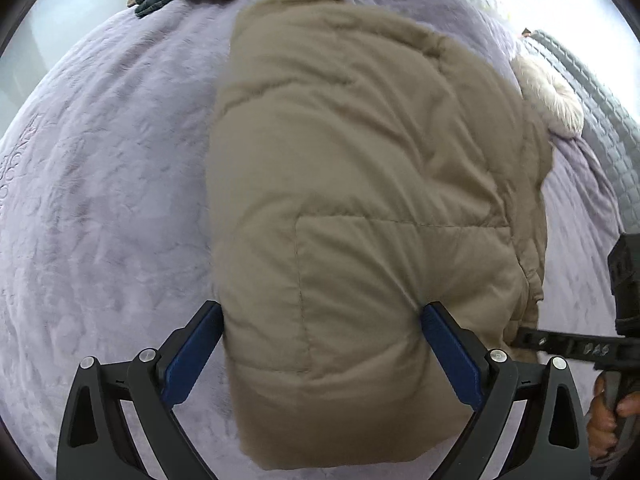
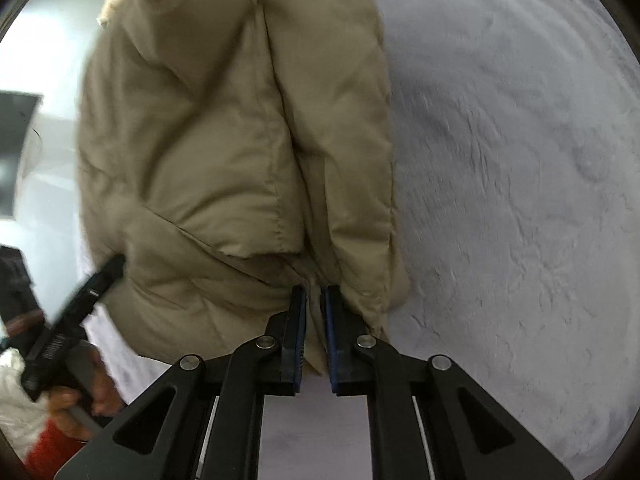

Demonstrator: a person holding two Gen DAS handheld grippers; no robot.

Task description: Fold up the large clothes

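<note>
Between your left hand-held gripper's wide-spread blue pads bulges the tan puffer jacket, its padded bulk filling the whole gap and pressed on both sides. Your right hand-held gripper is nearly shut, pinching a thin tan edge of the same jacket. Quilted seams cross the puffy, creased fabric, folded into a thick bundle with a pale furry trim at the far end. It lies over a lavender bedspread.
</note>
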